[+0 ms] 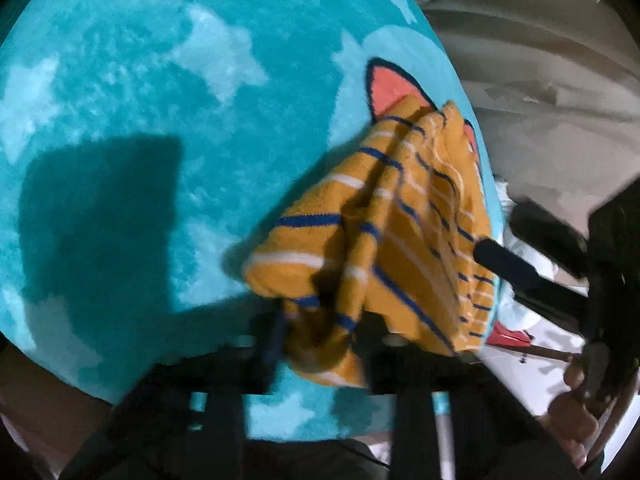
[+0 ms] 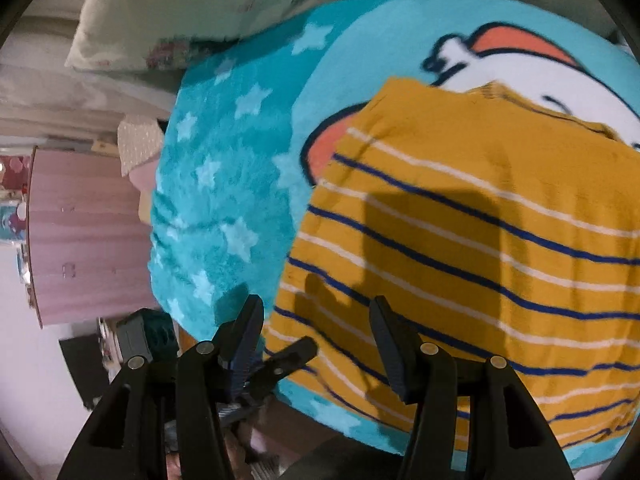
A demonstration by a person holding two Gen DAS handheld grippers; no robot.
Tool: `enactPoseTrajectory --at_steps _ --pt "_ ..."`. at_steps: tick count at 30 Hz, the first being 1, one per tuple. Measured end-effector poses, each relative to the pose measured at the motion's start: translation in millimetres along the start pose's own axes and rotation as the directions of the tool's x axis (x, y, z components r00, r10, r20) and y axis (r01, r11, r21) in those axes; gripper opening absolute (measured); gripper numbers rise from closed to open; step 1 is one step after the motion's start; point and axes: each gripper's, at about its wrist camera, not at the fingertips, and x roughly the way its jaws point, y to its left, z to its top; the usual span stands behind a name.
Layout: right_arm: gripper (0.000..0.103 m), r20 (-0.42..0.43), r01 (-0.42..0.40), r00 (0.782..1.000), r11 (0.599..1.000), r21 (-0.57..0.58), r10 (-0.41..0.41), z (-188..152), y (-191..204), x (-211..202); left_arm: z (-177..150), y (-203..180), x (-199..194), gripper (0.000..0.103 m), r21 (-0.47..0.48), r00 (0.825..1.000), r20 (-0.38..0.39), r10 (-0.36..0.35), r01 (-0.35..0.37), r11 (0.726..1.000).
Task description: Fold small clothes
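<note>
The left gripper clenches a bunched edge of the striped shirt – mid-fold; the right gripper hovers released, needing its own edge to pinch next.

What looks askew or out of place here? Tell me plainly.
Only the striped shirt: one side is bunched into loose folds and lifted off the teal blanket in the left gripper, shut on the cloth. The right gripper hovers open over the flat part. Nothing looks spilled or damaged.
</note>
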Motion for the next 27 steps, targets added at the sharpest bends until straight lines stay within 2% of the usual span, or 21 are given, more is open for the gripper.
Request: enactPoseTrajectory --at_steps 3,6,9,15,16,17,18,20,23,25,27 --pt "0.068 -0.082 0.014 0.997 1.000 -0.008 -0.014 16.0 6.3 15.4 -6.3 -7.4 -14.7 0.017 0.044 0.999 0.047 0.001 -0.003 0.999" --pt "0.069 -0.147 0.045 0.988 0.999 -0.014 -0.046 33.0 11.9 32.7 -14.1 -22.2 -24.2 0.016 0.108 0.997 0.081 0.011 -0.019 0.994" --pt "0.070 -0.185 0.106 0.976 0.994 -0.031 -0.110 46.3 19.8 50.5 -21.7 -39.6 -30.5 0.015 0.183 0.992 0.118 0.049 -0.070 0.981" --pt "0.069 -0.207 0.211 0.951 0.972 -0.098 -0.228 61.4 30.5 69.3 -35.6 -62.7 -43.7 0.015 0.280 0.986 0.153 0.063 -0.104 0.954" --pt "0.061 -0.206 0.225 0.948 0.969 -0.101 -0.242 62.8 30.3 68.6 -37.0 -66.0 -45.3 0.015 0.290 0.986 0.154 0.059 -0.102 0.952" --pt "0.046 -0.209 0.232 0.945 0.967 -0.108 -0.250 63.7 29.9 67.9 -38.2 -69.1 -46.9 0.015 0.294 0.986 0.155 0.055 -0.099 0.951" --pt "0.041 -0.216 0.234 0.943 0.965 -0.115 -0.254 64.4 29.5 67.0 -38.2 -69.6 -49.5 0.014 0.297 0.987 0.154 0.048 -0.092 0.950" --pt "0.025 -0.216 0.240 0.940 0.962 -0.130 -0.264 65.2 28.5 63.4 -40.1 -77.5 -53.6 0.014 0.321 0.987 0.157 0.039 -0.088 0.943" --pt "0.013 -0.197 0.223 0.949 0.966 -0.129 -0.246 62.9 24.3 48.0 -44.2 -90.8 -58.8 0.014 0.370 0.987 0.156 0.033 -0.089 0.925" --pt "0.012 -0.170 0.188 0.964 0.976 -0.110 -0.205 59.8 21.2 31.3 -47.7 -100.7 -60.6 0.014 0.403 0.988 0.154 0.022 -0.083 0.911" --pt "0.011 -0.127 0.154 0.978 0.984 -0.088 -0.164 54.7 16.2 7.9 -55.4 -114.5 -64.4 0.014 0.456 0.987 0.158 0.014 -0.086 0.886"
